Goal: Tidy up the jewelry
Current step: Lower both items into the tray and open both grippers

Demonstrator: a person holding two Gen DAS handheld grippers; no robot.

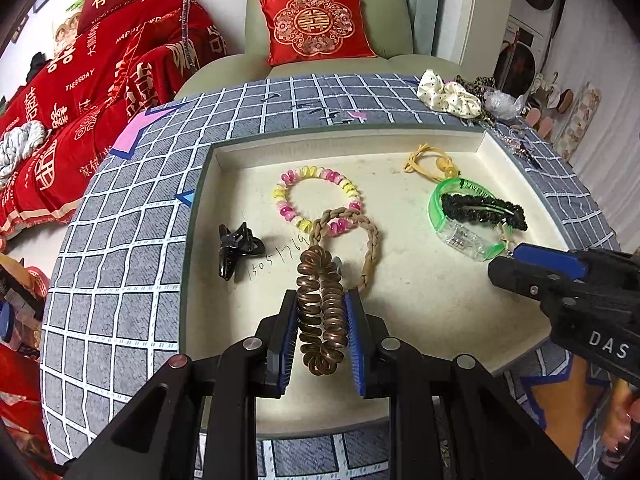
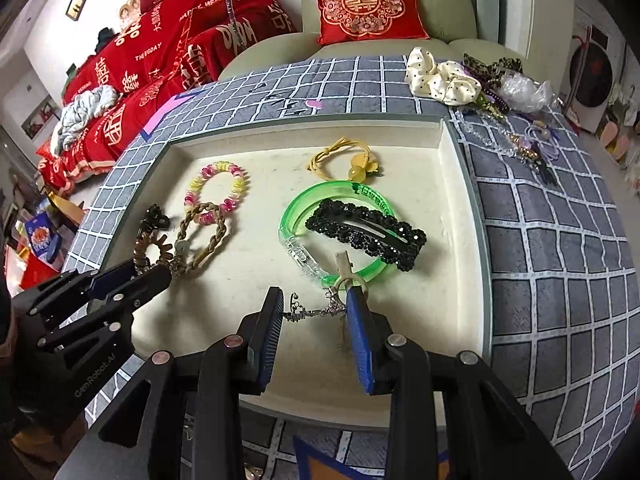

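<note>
A cream tray (image 1: 420, 292) lies on a checked cloth. My left gripper (image 1: 322, 300) is shut on a brown coil hair tie (image 1: 320, 312) low over the tray's front; it also shows in the right wrist view (image 2: 154, 252). My right gripper (image 2: 314, 300) is open over a silver chain (image 2: 312, 312) with a pale ring (image 2: 348, 280) at the tray's front. In the tray lie a pink-yellow bead bracelet (image 1: 316, 196), a braided tan band (image 1: 360, 248), a black claw clip (image 1: 236, 248), a green bangle (image 2: 332, 232), a black jewelled barrette (image 2: 368, 232) and a yellow hair tie (image 2: 344, 160).
A cream polka-dot scrunchie (image 2: 440, 76), a plastic bag (image 2: 524, 88) and several small trinkets (image 2: 524, 144) lie on the cloth right of the tray. A green armchair with a red cushion (image 1: 316, 26) stands behind. Red bedding (image 1: 100, 80) lies at left.
</note>
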